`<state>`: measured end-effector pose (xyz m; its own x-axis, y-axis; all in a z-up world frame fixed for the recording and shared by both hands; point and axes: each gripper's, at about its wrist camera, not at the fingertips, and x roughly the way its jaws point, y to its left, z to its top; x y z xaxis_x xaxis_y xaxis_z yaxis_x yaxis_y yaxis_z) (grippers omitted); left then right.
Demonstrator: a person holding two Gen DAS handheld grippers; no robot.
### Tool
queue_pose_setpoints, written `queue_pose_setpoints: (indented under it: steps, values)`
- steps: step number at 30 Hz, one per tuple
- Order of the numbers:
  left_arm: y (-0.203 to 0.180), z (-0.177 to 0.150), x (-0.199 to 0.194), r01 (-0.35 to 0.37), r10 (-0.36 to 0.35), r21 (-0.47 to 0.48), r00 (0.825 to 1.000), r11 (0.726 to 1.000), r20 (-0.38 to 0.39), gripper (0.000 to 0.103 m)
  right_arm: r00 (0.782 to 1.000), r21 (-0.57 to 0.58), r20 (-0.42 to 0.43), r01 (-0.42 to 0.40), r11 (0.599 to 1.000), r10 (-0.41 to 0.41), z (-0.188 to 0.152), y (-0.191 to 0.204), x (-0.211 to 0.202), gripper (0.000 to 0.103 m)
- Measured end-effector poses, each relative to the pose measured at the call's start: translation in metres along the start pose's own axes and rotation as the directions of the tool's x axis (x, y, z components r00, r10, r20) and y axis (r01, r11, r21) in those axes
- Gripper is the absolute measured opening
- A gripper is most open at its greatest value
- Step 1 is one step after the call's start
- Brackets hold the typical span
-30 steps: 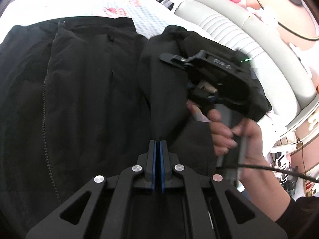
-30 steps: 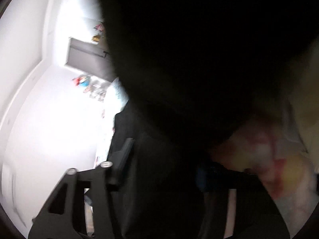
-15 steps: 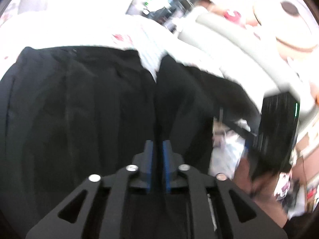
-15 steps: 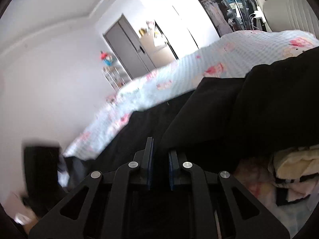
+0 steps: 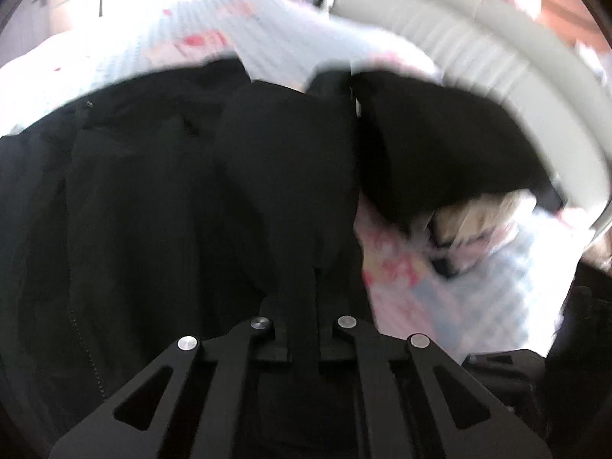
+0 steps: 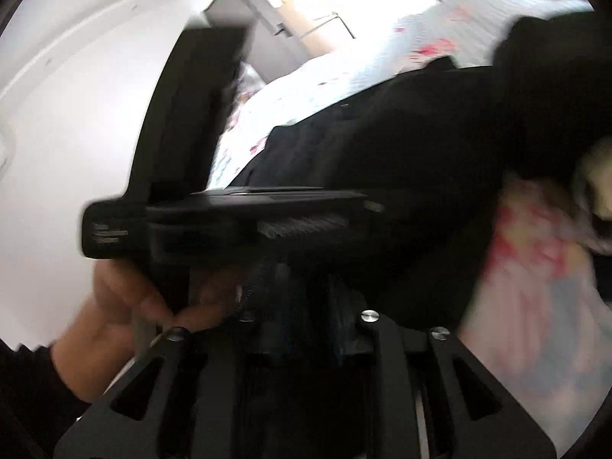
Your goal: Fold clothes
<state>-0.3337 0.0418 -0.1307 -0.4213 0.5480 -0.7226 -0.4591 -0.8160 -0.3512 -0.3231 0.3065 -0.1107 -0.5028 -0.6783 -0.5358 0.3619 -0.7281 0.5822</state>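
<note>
Both wrist views sit close above the bed (image 5: 267,19), looking forward and down along their own fingers. The left view faces the black jacket (image 5: 153,210) and grey headboard (image 5: 497,57); the right view shares that jacket (image 6: 420,134) and bedding.

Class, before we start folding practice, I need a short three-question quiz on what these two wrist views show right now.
1. True or false: the black jacket lies on a bare wooden floor.
2. What closes the jacket's front? A buttons, B zipper, C laces.
3. Name the colour of the prints on the checked bedspread.
Key: 1 false, it lies on the bedspread; 2 B; 3 pink.
</note>
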Motion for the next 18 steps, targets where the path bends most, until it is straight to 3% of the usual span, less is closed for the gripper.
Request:
queue_pose_setpoints:
  steps: [1, 2, 3, 6, 8, 9, 10, 12, 16, 18]
  values:
    - [0.013, -0.002, -0.02, 0.039, -0.034, -0.076, 0.997, 0.996, 0.076, 0.005, 1.0, 0.04, 0.027, 0.009, 0.999, -0.01, 0.003, -0.008, -0.007, 0.039]
    - [0.028, -0.005, -0.039, 0.077, -0.056, -0.154, 0.989, 0.985, 0.139, 0.005, 0.998, 0.082, 0.054, 0.017, 0.997, -0.021, 0.006, -0.016, -0.014, 0.041]
    - [0.044, -0.012, -0.049, 0.067, -0.033, -0.22, 0.987, 0.973, 0.156, 0.005, 0.996, 0.123, 0.081, 0.023, 0.992, -0.033, 0.009, -0.024, -0.021, 0.044]
    - [0.092, -0.035, -0.068, -0.027, 0.091, -0.405, 0.986, 0.914, 0.139, 0.005, 0.993, 0.178, 0.11, 0.016, 0.984, -0.036, 0.024, -0.034, -0.023, 0.054]
    - [0.116, -0.05, -0.065, -0.11, 0.146, -0.45, 0.988, 0.886, 0.047, 0.006, 0.994, 0.15, 0.089, 0.052, 0.987, -0.065, 0.014, -0.033, -0.032, 0.058]
    - [0.122, -0.057, -0.063, -0.144, 0.163, -0.447, 0.987, 0.883, 0.004, 0.007, 0.994, 0.132, 0.07, 0.074, 0.989, -0.084, 0.016, -0.03, -0.026, 0.06]
    - [0.122, -0.062, -0.065, -0.157, 0.167, -0.428, 0.986, 0.89, -0.015, 0.01, 0.995, 0.118, 0.056, 0.08, 0.99, -0.087, -0.001, -0.028, -0.039, 0.06]
    - [0.113, -0.066, -0.072, -0.162, 0.167, -0.372, 0.986, 0.914, -0.019, 0.016, 0.995, 0.113, 0.029, 0.091, 0.989, -0.095, -0.006, -0.026, -0.04, 0.066]
    - [0.078, -0.051, -0.086, -0.214, 0.227, -0.187, 0.972, 0.959, 0.052, 0.041, 0.99, 0.169, -0.033, 0.14, 0.976, -0.136, -0.018, -0.044, -0.026, 0.07]
    - [0.058, -0.036, -0.09, -0.273, 0.281, -0.082, 0.954, 0.958, 0.107, 0.043, 0.983, 0.221, -0.052, 0.184, 0.958, -0.177, -0.015, -0.051, -0.022, 0.071]
